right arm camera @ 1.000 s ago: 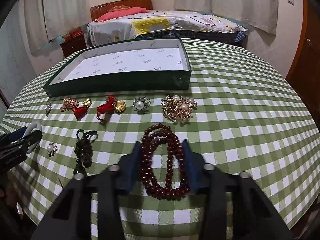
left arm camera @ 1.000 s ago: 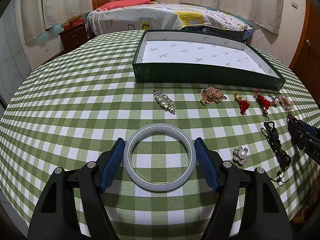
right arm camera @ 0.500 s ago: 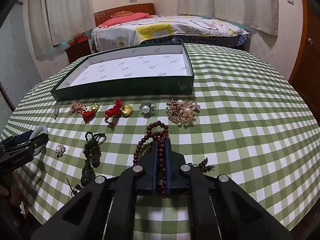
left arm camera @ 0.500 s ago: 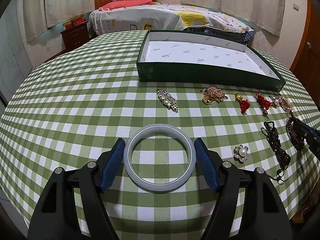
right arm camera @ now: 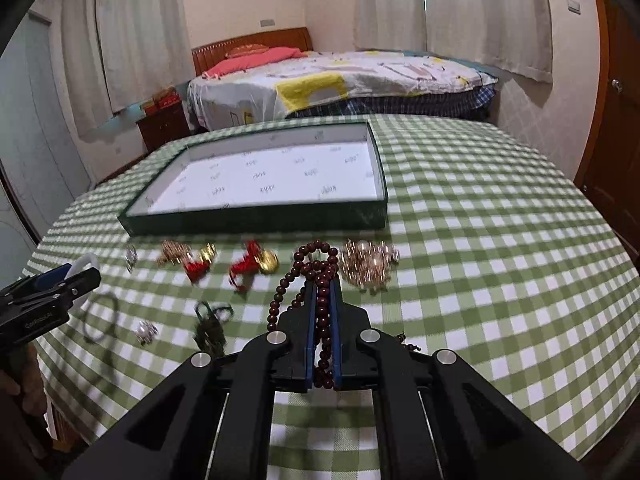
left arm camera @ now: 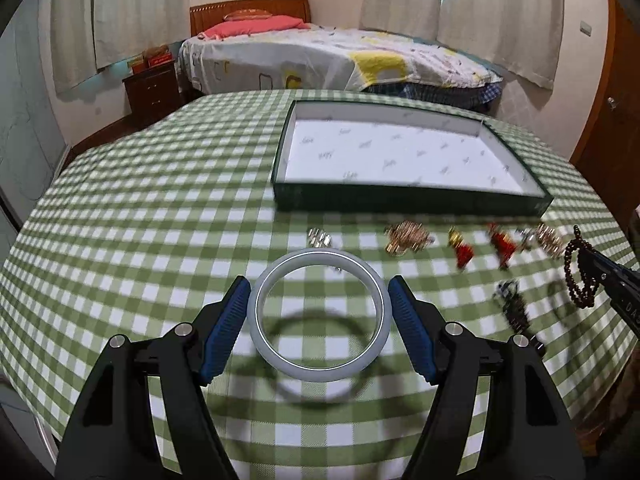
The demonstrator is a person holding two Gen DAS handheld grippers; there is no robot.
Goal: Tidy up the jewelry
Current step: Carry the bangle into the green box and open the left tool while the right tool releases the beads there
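The left gripper (left arm camera: 319, 316) has its blue pads pressed against both sides of the pale bangle (left arm camera: 318, 364), which hangs above its own ring-shaped shadow on the table (left arm camera: 132, 224), low in the centre of the frame. Over on the right, the right gripper (right arm camera: 322, 292) is pinched nearly together on the dark red bead strand (right arm camera: 316, 270), loops spilling forward past the tips and off the cloth. The right wrist view catches the left gripper at its lower left edge with the bangle's white curve peeking out, plus a pearl brooch (right arm camera: 146, 330) and a gold pearl cluster (right arm camera: 368, 264); the left wrist view shows the beads dangling at its right edge. Between grippers and the dark green tray (left arm camera: 408, 202), with its white printed lining, runs a blurred row of gold and red charms. Green gingham covers the table; behind it, a bed (right arm camera: 340, 80), a nightstand and pale curtains.
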